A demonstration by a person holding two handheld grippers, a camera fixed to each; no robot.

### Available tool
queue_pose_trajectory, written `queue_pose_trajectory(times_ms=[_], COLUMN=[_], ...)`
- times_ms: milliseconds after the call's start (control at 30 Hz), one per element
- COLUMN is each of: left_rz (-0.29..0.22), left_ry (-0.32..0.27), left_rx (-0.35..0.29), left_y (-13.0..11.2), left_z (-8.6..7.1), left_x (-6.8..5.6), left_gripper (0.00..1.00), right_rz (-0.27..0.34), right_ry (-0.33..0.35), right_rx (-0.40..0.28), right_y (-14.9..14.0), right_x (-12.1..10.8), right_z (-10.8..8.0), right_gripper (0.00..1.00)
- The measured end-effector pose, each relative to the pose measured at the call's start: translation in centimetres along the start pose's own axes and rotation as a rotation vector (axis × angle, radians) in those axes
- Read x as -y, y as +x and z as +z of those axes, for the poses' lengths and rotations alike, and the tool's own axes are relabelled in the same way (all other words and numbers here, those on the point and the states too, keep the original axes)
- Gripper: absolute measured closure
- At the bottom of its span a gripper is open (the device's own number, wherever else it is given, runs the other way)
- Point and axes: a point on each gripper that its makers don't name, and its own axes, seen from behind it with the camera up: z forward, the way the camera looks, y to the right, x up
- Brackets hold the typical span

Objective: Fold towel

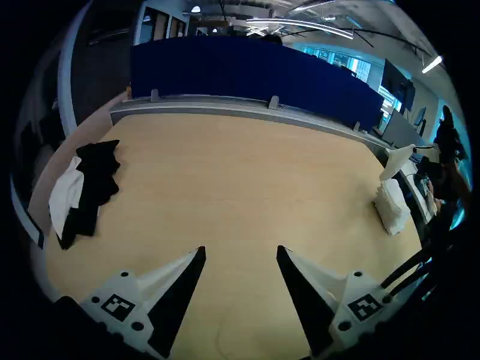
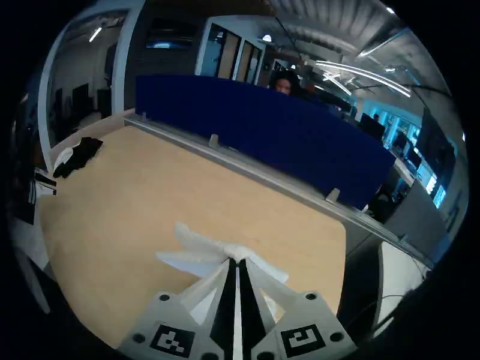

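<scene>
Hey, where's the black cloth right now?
In the left gripper view the black cloth lies at the table's left edge, partly over a white cloth, ahead and left of the left gripper.

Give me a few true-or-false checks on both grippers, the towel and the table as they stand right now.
1. The left gripper is open with nothing between its fingers. True.
2. The right gripper is open above bare wood. False: it is shut on a white towel.
3. A pile of black and white cloth lies near the left edge of the table in the left gripper view. True.
4. The divider behind the table is red. False: it is dark blue.
</scene>
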Motion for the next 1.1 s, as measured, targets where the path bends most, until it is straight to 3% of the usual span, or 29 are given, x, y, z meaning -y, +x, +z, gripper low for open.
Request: queue_pose_trajectory(times_ms=[567, 1100], left_rz=[0.01, 0.021], left_ry=[-0.001, -0.003], left_rx=[0.006, 0.009], left_y=[-0.2, -0.4], left_z=[-0.3, -0.4], left_x=[-0.3, -0.6], left_gripper=[0.13, 0.13], right_rz=[0.088, 0.197], right_ry=[-0.051, -0.104], right_rx=[0.083, 0.202], right_y=[-7.1, -16.1], right_x=[-0.9, -1.4], right_z=[-1.9, -3.0], right_gripper=[0.97, 0.97])
